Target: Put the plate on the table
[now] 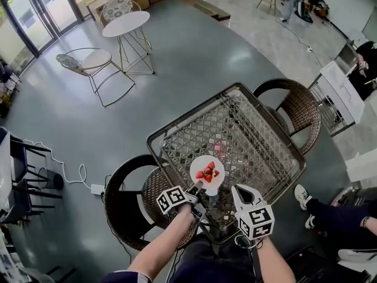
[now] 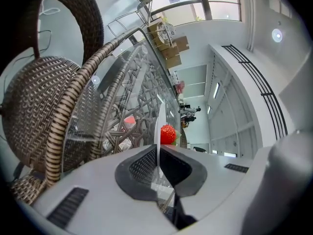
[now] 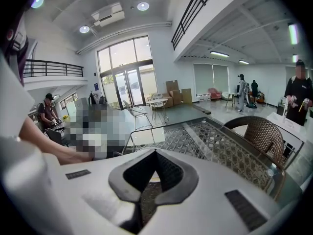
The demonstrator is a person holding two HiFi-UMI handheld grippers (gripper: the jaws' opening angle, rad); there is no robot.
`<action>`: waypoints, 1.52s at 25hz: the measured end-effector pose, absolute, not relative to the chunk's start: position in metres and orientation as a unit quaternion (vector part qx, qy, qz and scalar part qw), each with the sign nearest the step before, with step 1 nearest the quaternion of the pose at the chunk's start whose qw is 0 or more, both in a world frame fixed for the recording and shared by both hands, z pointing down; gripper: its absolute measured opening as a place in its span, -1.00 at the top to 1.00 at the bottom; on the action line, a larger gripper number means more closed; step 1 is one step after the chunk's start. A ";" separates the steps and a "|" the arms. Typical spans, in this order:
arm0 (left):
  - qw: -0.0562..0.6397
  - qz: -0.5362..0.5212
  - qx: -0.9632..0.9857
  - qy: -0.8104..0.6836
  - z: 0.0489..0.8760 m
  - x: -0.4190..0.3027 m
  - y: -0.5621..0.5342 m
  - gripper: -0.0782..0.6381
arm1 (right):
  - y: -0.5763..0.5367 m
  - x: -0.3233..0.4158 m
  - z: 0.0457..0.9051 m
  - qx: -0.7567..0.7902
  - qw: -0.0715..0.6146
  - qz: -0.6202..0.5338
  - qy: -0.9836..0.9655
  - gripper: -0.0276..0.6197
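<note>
Where the plate is: over the near edge of the glass-topped lattice surface; resting or raised cannot be told
On the plate: red strawberries
Left tool: clamped on the plate's near rim, the plate edge-on between its jaws
Right tool: jaws together, nothing between them, just right of the plate
Seating: wicker chair at near left

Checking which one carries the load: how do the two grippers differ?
The left gripper clamps the plate by its rim; the right gripper is shut on nothing. The left gripper is rolled sideways; the right gripper sits level. Both are at the near edge of the table.
</note>
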State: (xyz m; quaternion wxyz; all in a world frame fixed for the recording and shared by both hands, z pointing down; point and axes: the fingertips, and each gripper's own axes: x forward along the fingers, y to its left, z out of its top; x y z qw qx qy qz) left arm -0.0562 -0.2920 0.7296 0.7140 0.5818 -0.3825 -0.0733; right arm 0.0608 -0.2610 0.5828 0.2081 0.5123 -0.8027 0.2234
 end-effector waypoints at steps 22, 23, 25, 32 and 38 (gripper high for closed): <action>0.654 0.016 0.606 -0.452 0.748 -0.048 -0.303 0.72 | -0.279 0.076 0.596 0.461 0.204 0.238 -0.830 0.90; 0.650 0.022 0.607 -0.456 0.749 -0.048 -0.303 0.71 | -0.279 0.076 0.596 0.459 0.203 0.239 -0.831 0.90; 0.644 0.036 0.608 -0.463 0.751 -0.048 -0.303 0.67 | -0.279 0.077 0.597 0.457 0.204 0.240 -0.832 0.90; 0.613 0.091 0.614 -0.489 0.754 -0.048 -0.301 0.59 | -0.278 0.082 0.596 0.455 0.202 0.240 -0.834 0.90; 0.600 0.108 0.617 -0.497 0.754 -0.049 -0.300 0.55 | -0.272 0.084 0.597 0.454 0.201 0.242 -0.834 0.90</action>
